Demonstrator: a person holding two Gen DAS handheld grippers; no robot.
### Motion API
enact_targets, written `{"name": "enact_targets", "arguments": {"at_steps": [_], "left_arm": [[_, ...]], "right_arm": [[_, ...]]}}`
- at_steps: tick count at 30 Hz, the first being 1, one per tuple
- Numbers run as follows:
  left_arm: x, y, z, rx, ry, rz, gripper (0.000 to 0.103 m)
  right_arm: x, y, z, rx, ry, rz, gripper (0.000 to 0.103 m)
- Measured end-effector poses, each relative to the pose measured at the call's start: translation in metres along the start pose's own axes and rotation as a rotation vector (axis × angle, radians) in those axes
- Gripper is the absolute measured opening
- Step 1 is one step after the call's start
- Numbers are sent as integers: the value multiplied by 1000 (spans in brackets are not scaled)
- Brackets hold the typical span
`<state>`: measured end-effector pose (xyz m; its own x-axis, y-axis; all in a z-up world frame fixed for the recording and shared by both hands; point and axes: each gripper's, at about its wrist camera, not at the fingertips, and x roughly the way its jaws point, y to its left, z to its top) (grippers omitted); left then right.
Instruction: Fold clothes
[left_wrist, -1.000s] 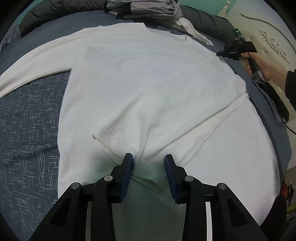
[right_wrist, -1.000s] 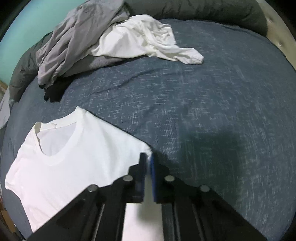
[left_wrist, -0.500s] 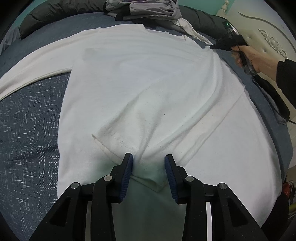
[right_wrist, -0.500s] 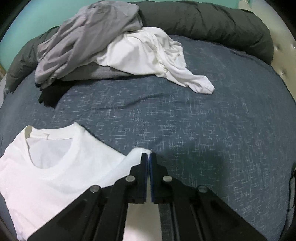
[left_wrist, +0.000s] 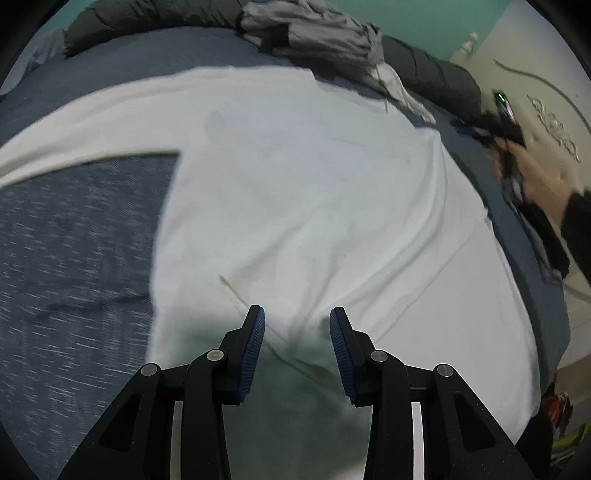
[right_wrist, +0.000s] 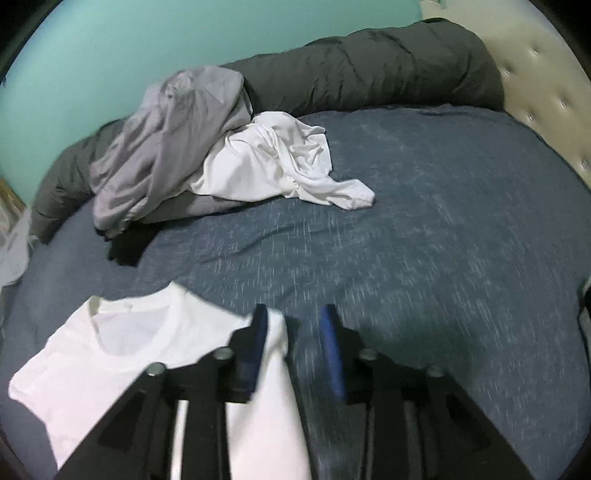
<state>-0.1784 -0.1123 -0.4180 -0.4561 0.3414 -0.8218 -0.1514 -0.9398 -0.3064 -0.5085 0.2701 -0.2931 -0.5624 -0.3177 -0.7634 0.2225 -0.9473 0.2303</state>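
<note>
Two wrist fisheyes, both low over the bed, looking forward along their claws.
Left view sits close above the white shirt, facing the far clothes pile; right claw shows far right. Right view faces pile and headboard; both share shirt, pile, bed.

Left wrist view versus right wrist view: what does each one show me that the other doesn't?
Only the left wrist view shows the white shirt's body, its sleeve folded across it, the left gripper open over the cloth, and the right hand holding its tool.

Only the right wrist view shows the shirt's neckline, the right gripper open at the shoulder edge, and the tufted headboard.

Both show the blue bedspread, the grey-and-white clothes pile and the dark rolled duvet.
</note>
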Motion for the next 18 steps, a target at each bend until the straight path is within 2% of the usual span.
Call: {"name": "enact_targets", "arguments": {"at_steps": [3, 10, 15, 18], "left_arm": [[-13, 15, 9, -27, -36, 20, 48], [-20, 54, 12, -103, -40, 48, 49], [-9, 58, 13, -125, -28, 50, 49], [-10, 63, 12, -135, -30, 47, 49]], "right_arm": [[-19, -10, -24, 38, 20, 51, 35], [-48, -29, -104, 62, 113, 101, 40], [-52, -34, -136, 84, 160, 126, 40], [-52, -33, -143, 74, 171, 131, 39]]}}
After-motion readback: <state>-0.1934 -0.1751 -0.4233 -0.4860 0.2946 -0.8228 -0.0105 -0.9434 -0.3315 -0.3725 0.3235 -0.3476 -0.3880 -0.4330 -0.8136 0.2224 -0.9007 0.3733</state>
